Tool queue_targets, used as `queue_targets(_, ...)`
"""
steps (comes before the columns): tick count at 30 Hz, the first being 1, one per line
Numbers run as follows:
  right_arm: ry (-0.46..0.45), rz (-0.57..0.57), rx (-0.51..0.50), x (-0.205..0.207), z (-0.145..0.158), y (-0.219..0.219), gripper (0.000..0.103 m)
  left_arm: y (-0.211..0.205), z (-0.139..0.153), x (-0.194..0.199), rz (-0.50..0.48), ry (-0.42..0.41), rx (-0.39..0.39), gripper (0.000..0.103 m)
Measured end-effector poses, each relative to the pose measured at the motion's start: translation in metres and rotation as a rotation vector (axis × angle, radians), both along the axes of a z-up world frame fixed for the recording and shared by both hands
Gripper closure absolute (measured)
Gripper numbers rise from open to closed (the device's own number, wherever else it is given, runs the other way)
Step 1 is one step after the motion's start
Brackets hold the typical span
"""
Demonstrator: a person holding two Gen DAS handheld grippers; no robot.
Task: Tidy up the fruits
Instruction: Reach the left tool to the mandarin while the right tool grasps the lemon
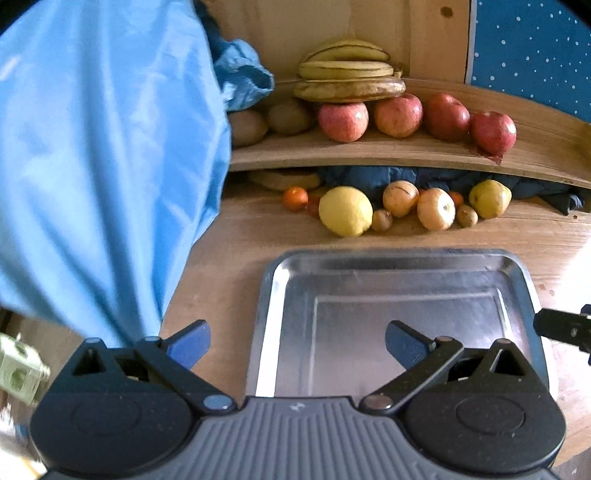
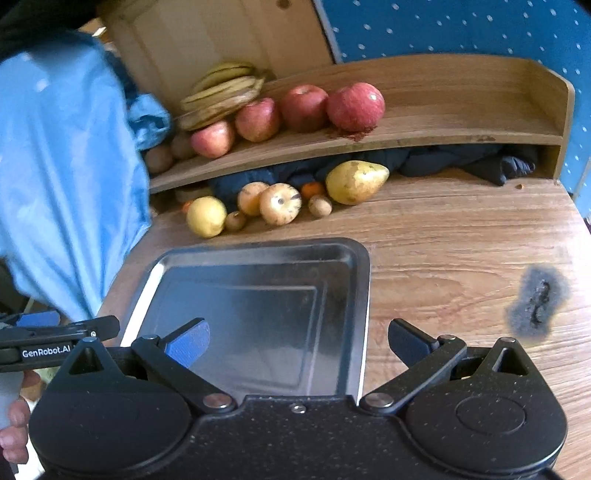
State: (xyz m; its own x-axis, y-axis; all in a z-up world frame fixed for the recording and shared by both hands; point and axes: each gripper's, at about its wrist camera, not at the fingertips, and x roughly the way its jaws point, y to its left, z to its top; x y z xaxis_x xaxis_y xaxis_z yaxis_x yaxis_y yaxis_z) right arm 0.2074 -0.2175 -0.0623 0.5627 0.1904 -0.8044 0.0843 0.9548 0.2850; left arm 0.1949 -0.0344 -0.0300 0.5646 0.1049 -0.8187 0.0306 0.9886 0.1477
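Observation:
An empty metal tray point(image 1: 391, 266) lies on the wooden table in front of both grippers; it also shows in the right wrist view point(image 2: 258, 251). My left gripper point(image 1: 298, 341) is open and empty over the tray's near left edge. My right gripper point(image 2: 298, 341) is open and empty over the tray's near right edge. Beyond the tray lie a lemon point(image 1: 345, 210), a pear point(image 2: 356, 182), pale round fruits point(image 2: 280, 204), small kiwis point(image 2: 320, 205) and oranges point(image 1: 295, 198). On the shelf point(image 2: 443, 136) sit red apples point(image 1: 399, 114), bananas point(image 1: 349, 74) and kiwis point(image 1: 290, 116).
A blue fabric point(image 1: 103, 166) hangs at the left and hides that side. Dark cloth point(image 2: 472, 162) is stuffed under the shelf. A dark burn mark point(image 2: 537, 301) is on the table at the right. A blue dotted wall point(image 2: 480, 29) stands behind.

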Motion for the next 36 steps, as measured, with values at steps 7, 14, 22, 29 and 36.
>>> queue_targets(7,0.01,-0.077,0.027,0.028,-0.017,0.042,0.0,0.024,-0.017,0.062,-0.114,0.034,0.017,0.001)
queue_targets(14,-0.04,-0.113,-0.101,0.034,-0.015,0.082,0.0,0.033,-0.03,0.112,-0.181,0.031,0.008,0.001)
queue_targets(22,-0.049,0.01,-0.206,0.051,-0.021,0.114,0.0,0.039,-0.043,0.151,-0.124,0.049,-0.044,0.001)
queue_targets(29,-0.063,0.073,-0.28,0.078,-0.033,0.132,0.001,0.04,-0.052,0.174,-0.133,0.06,-0.038,0.001)
queue_targets(36,-0.089,0.107,-0.293,0.101,-0.038,0.142,0.003,0.048,-0.063,0.193,-0.106,0.085,-0.044,0.001)
